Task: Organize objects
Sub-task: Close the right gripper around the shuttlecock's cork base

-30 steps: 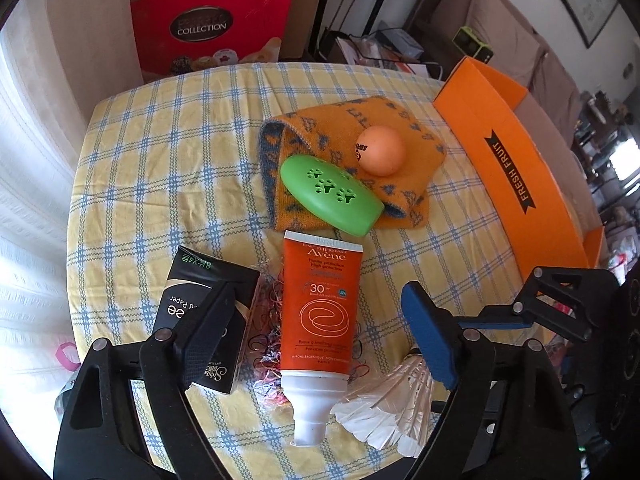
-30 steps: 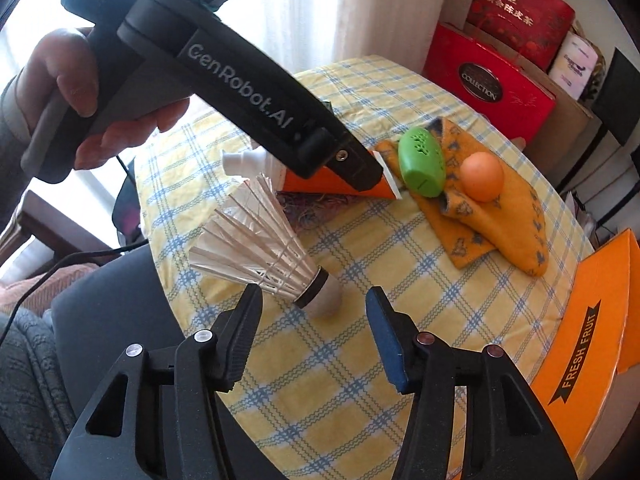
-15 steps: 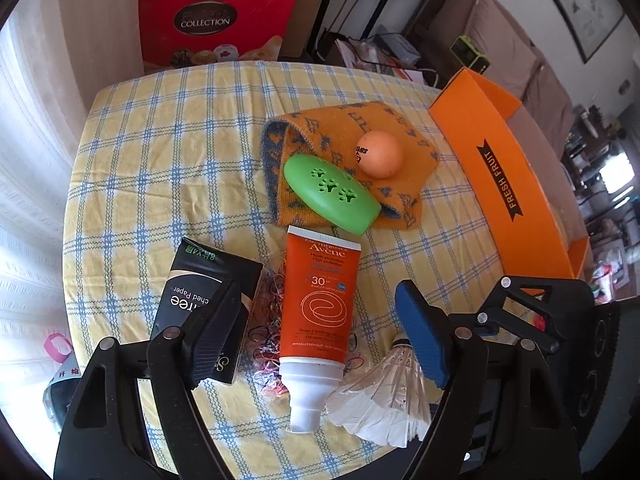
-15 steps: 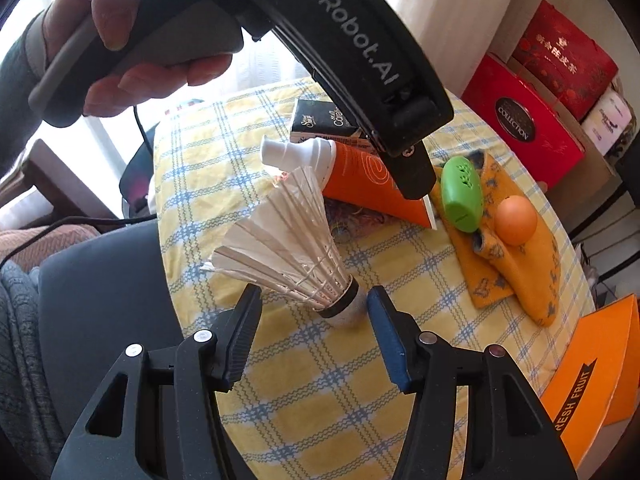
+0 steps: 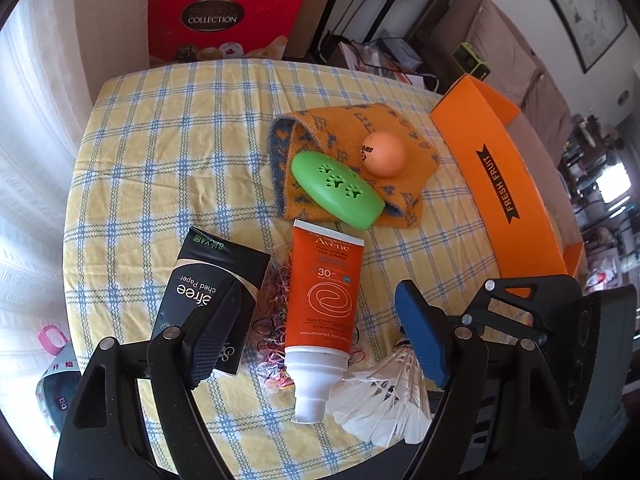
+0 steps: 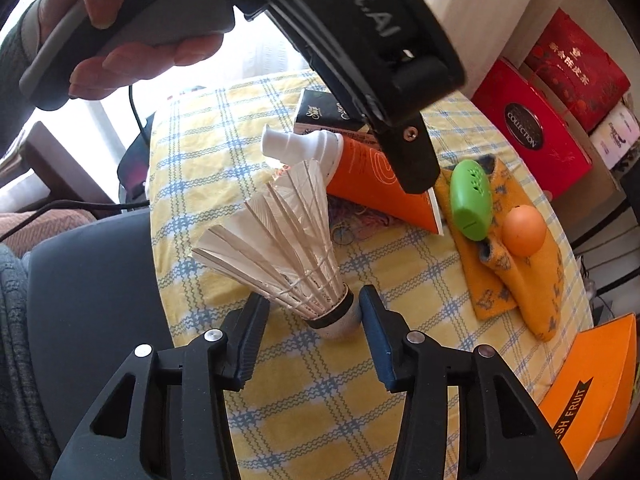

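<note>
Right gripper (image 6: 308, 320) closing around shuttlecock (image 6: 288, 240) on checked tablecloth (image 6: 400, 280), cork between jaws, pads not clearly pressing yet. Left gripper (image 5: 316, 332) wide open, empty, straddling sunscreen tube (image 5: 322, 292) just ahead; orange box (image 6: 592, 384) to right.

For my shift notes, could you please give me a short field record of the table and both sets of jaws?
surface: table with yellow checked cloth
right gripper: jaws closing around the shuttlecock base, left pad not yet touching
left gripper: jaws open above the orange sunscreen tube
on the orange cloth: green case, orange ball
table edge: orange box
</note>
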Available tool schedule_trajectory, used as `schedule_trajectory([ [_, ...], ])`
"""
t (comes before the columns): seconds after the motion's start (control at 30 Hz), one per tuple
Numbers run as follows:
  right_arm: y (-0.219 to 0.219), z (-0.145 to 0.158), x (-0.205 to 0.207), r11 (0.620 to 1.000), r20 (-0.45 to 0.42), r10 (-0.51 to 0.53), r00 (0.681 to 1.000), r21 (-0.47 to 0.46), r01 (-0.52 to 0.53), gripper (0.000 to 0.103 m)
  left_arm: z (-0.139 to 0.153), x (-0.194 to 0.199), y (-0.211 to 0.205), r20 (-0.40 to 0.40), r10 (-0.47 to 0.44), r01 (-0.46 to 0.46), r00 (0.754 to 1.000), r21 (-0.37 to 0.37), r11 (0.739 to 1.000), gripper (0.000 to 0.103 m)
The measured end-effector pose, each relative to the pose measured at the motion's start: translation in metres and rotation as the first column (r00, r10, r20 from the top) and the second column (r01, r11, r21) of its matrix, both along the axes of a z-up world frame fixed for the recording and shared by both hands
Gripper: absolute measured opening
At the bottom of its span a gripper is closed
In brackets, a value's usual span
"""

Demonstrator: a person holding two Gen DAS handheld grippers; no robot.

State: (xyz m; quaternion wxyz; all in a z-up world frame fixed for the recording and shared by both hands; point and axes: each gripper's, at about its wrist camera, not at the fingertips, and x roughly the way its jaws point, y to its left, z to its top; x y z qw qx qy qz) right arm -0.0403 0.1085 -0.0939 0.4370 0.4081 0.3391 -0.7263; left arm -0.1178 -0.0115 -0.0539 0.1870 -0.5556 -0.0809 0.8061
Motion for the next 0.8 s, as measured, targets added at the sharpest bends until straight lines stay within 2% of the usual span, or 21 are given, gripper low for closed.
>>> schedule_trajectory([
  [0.1,0.008,0.003,-0.003,0.999,0.052,-0.042,0.998,-0.025,0.043,0.036,0.002,0.001,-0.001,-0.006,0.004,-0.004,1.000,0.007,1.000,0.076],
  [0.3,0.030,0.012,0.000,0.991,0.102,-0.106,0.989,-0.074,0.113,0.036,0.008,0.003,0.005,-0.025,-0.005,0.005,1.000,0.009,1.000,0.076],
  [0.5,0.061,0.023,-0.002,0.963,0.127,-0.242,0.962,-0.086,0.254,0.036,0.006,0.004,0.018,-0.040,-0.022,0.020,0.999,-0.053,0.998,0.076],
  [0.53,0.067,0.026,-0.002,0.956,0.137,-0.265,0.954,-0.095,0.279,0.036,0.004,0.004,0.020,-0.041,-0.026,0.024,0.999,-0.060,0.998,0.074],
  [0.57,0.071,0.029,-0.002,0.947,0.148,-0.288,0.946,-0.105,0.304,0.036,0.003,0.004,0.022,-0.039,-0.032,0.030,0.999,-0.065,0.997,0.068],
  [0.63,0.084,0.034,-0.006,0.915,0.214,-0.354,0.910,-0.121,0.384,0.036,0.001,0.004,0.025,-0.029,-0.047,0.044,0.999,-0.071,0.997,0.057],
  [0.7,0.100,0.038,-0.011,0.868,0.295,-0.416,0.860,-0.152,0.472,0.036,-0.002,0.004,0.030,-0.024,-0.060,0.058,0.998,-0.081,0.995,0.055],
  [0.8,0.116,0.048,-0.014,0.821,0.361,-0.433,0.826,-0.219,0.527,0.036,-0.005,0.002,0.035,-0.021,-0.066,0.063,0.998,-0.116,0.991,0.055],
])
